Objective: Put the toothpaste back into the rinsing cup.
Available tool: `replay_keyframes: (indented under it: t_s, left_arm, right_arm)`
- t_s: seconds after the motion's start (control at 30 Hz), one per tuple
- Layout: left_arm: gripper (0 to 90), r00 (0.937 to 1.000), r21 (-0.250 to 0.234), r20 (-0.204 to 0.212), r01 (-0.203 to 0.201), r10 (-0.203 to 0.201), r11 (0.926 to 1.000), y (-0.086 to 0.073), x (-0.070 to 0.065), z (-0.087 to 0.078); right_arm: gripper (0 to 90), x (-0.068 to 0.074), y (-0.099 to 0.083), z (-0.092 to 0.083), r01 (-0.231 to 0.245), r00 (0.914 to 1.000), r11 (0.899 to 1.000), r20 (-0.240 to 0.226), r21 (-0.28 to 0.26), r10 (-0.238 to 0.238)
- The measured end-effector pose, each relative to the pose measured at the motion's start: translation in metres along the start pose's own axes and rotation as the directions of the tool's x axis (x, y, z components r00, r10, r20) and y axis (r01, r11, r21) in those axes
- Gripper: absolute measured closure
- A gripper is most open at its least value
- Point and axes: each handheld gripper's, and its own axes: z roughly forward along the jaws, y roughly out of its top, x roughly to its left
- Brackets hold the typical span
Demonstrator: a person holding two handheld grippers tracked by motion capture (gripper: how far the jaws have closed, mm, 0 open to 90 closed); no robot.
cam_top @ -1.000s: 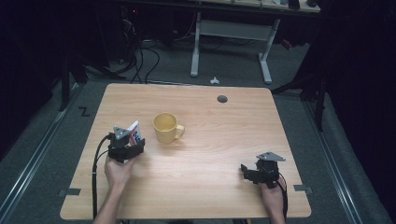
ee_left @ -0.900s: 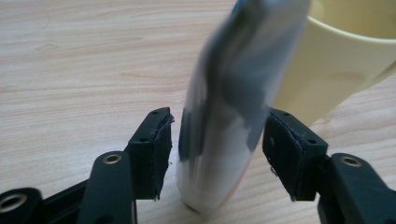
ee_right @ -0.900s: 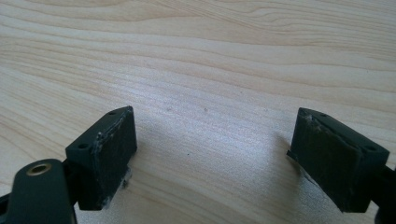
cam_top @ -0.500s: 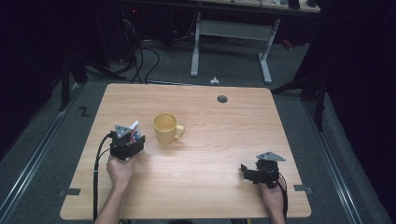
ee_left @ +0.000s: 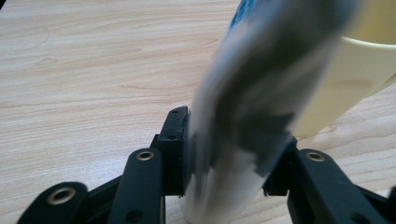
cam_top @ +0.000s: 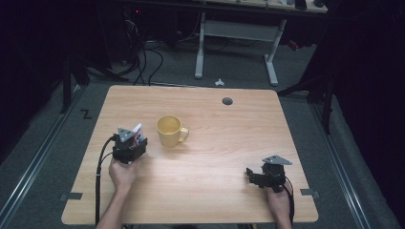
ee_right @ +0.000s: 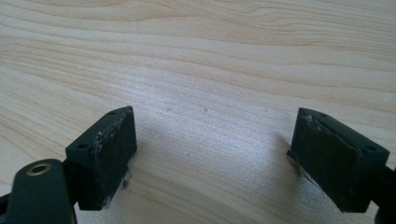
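Close up, my left gripper (ee_left: pixel 229 158) has just been closing on a blurred white tube (ee_left: pixel 252 107), label unreadable, beside yellow mug (cam_top: pixel 169 130); right gripper (ee_right: pixel 212 158) gapes empty.

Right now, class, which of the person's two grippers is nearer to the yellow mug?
The left. The left gripper, shut on a white tube, sits just beside the yellow mug. The right gripper, jaws open, rests far off near the table's front right corner.
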Motion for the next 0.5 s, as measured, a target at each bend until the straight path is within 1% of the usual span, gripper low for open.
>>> replay_keyframes:
  t_s: [0.2, 0.27, 0.4, 0.5]
  left_arm:
    - [63.1, 0.9999, 0.002, 0.002, -0.011, 0.011, 0.9999, -0.0002, -0.0005, -0.0013]
    - [63.4, 0.9999, 0.003, 0.011, -0.01, 0.01, 0.9999, -0.0001, -0.0004, -0.002]
    - [63.5, 0.9991, -0.009, 0.041, 0.01, -0.01, 0.9999, 0.0012, 0.0001, -0.006]
    - [63.6, 0.9985, -0.012, 0.051, 0.022, -0.021, 0.9997, 0.0017, 0.0009, -0.0083]
  right_arm:
    - [14.3, 0.0, 0.0, 0.0, 0.0, 1.0, 1.0, 0.0, 0.0, 0.0]
    - [14.3, 0.0, 0.0, 0.0, 0.0, 1.0, 1.0, 0.0, 0.0, 0.0]
    - [14.3, 0.0, 0.0, 0.0, 0.0, 1.0, 1.0, 0.0, 0.0, 0.0]
    - [14.3, 0.0, 0.0, 0.0, 0.0, 1.0, 1.0, 0.0, 0.0, 0.0]
